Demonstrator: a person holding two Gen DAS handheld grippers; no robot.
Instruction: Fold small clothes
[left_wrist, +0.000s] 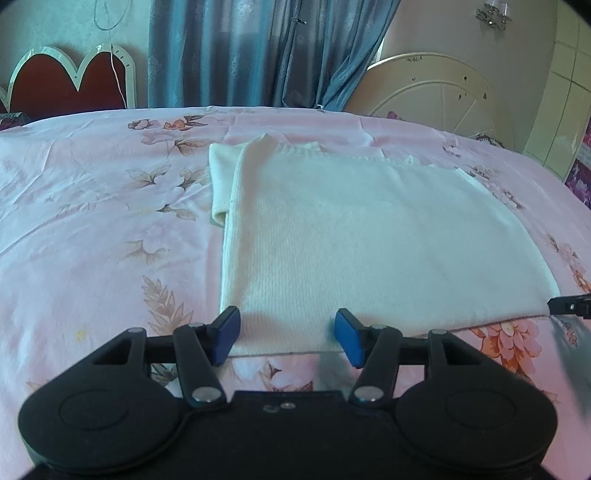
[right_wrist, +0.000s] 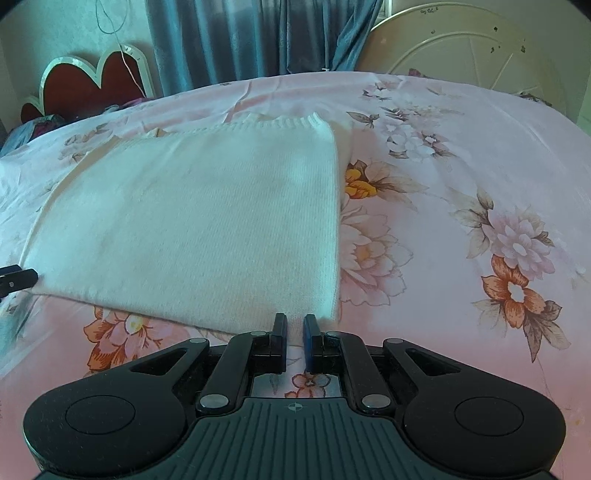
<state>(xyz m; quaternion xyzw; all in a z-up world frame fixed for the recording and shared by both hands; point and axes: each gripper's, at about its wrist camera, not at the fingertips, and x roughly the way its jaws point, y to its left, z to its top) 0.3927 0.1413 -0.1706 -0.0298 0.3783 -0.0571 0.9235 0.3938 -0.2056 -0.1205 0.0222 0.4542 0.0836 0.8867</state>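
Observation:
A white knit sweater (left_wrist: 354, 236) lies flat on the pink floral bedsheet (left_wrist: 92, 221), its sleeves tucked under and its neck at the far end. My left gripper (left_wrist: 287, 336) is open at the sweater's near left corner, and the hem lies between its blue pads (left_wrist: 225, 332) without touching them. In the right wrist view the same sweater (right_wrist: 207, 221) fills the middle. My right gripper (right_wrist: 294, 325) is narrowed onto the near right corner of the hem, with the knit edge between its pads. Each gripper's tip shows at the edge of the other view.
A red heart-shaped headboard (left_wrist: 70, 85) and blue curtains (left_wrist: 251, 51) stand behind the bed. A cream round-backed piece of furniture (left_wrist: 443, 96) is at the far right. Bare sheet lies on both sides of the sweater.

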